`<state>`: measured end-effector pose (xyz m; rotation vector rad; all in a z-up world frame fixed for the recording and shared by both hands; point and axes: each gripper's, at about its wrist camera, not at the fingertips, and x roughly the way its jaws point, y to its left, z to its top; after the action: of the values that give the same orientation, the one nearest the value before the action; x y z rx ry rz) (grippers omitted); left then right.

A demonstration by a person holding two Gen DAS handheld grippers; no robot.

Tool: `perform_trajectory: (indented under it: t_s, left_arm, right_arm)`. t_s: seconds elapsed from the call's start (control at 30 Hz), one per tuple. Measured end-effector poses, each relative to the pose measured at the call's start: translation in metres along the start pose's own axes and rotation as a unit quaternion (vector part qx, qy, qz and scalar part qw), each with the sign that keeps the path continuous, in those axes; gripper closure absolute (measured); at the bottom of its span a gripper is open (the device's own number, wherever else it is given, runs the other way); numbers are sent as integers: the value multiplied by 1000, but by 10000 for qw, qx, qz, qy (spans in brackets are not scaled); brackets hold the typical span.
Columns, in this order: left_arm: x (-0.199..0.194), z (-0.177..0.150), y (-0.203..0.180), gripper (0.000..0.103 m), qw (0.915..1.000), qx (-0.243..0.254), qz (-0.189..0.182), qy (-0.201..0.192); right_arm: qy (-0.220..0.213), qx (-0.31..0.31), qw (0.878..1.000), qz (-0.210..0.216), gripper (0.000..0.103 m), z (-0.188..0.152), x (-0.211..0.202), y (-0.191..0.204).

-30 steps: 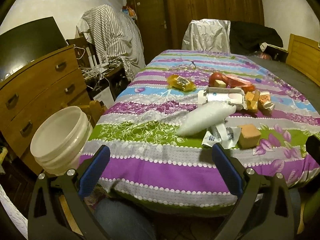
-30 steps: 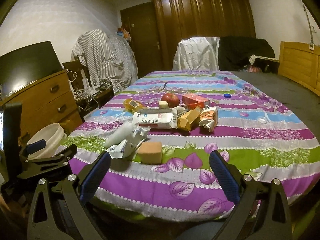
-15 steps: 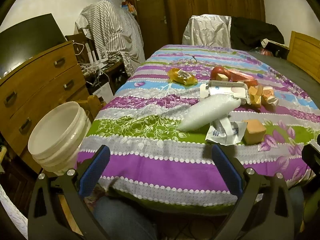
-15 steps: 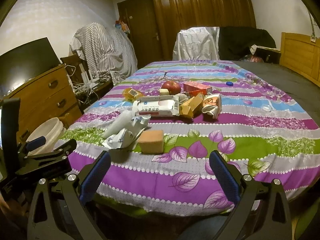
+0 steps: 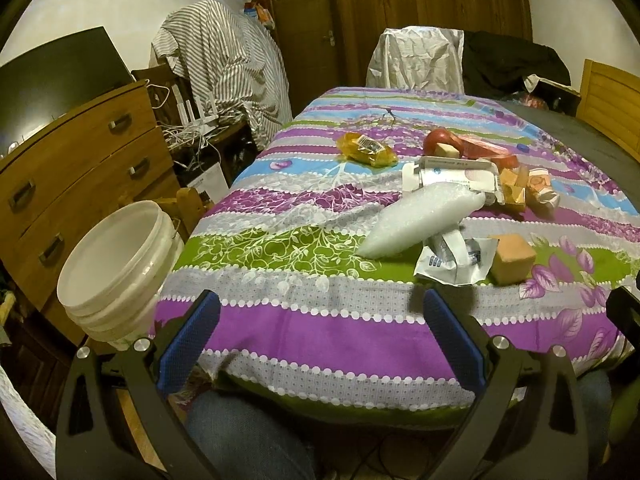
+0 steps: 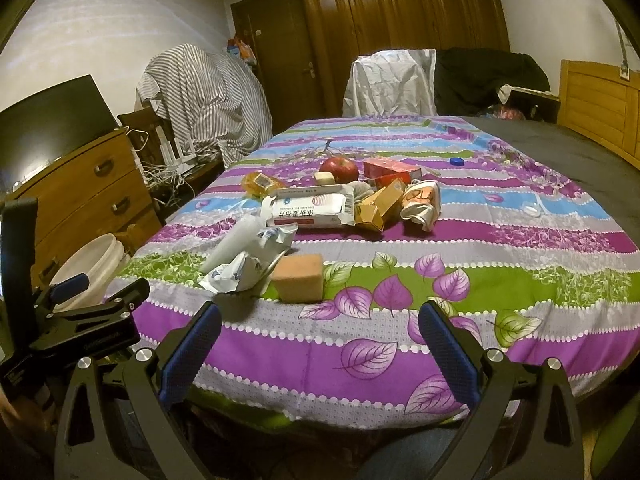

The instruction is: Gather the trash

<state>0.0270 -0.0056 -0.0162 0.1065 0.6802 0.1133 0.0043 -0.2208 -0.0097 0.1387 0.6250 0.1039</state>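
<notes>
The trash sits in a loose heap on the table (image 6: 500, 280), which wears a striped purple, green and blue floral cloth. Nearest the front edge is a crumpled white wrapper (image 6: 248, 264), with an orange sponge (image 6: 299, 278) just beside it on the right. A long white foam bag (image 5: 424, 220) lies tilted, its narrow end toward the wrapper and touching it. Behind that is a flat white packet (image 6: 310, 210) with red print, then yellow cartons (image 6: 380, 204) and a crushed cup (image 6: 422, 200) leaning together. Farther back rest a red apple (image 6: 339, 168), a red box (image 6: 390, 169) and a yellow snack bag (image 5: 366, 149) off on the left, apart from the rest.

A white bucket (image 5: 116, 268) stands on the floor by the table's left front corner, mouth up, nothing visible inside it.

The left gripper (image 5: 320, 344) hangs over the table's front edge, blue pads spread wide, nothing between them. The right gripper (image 6: 318, 350) is likewise spread wide and holding nothing, low over the front of the cloth, short of the sponge. A person's knee in jeans (image 5: 248, 436) shows beneath the left one.

A wooden dresser (image 5: 72, 168) stands left of the bucket, and a chair under a striped cover (image 5: 224, 68) behind that.
</notes>
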Motion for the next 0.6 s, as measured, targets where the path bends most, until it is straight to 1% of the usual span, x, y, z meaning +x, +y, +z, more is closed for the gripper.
perform_trajectory:
  t_s: [0.6]
  left_arm:
    - [5, -3, -1, 5, 10000, 9, 7, 90]
  right_arm:
    - [99, -9, 10000, 5, 5, -2, 7, -2]
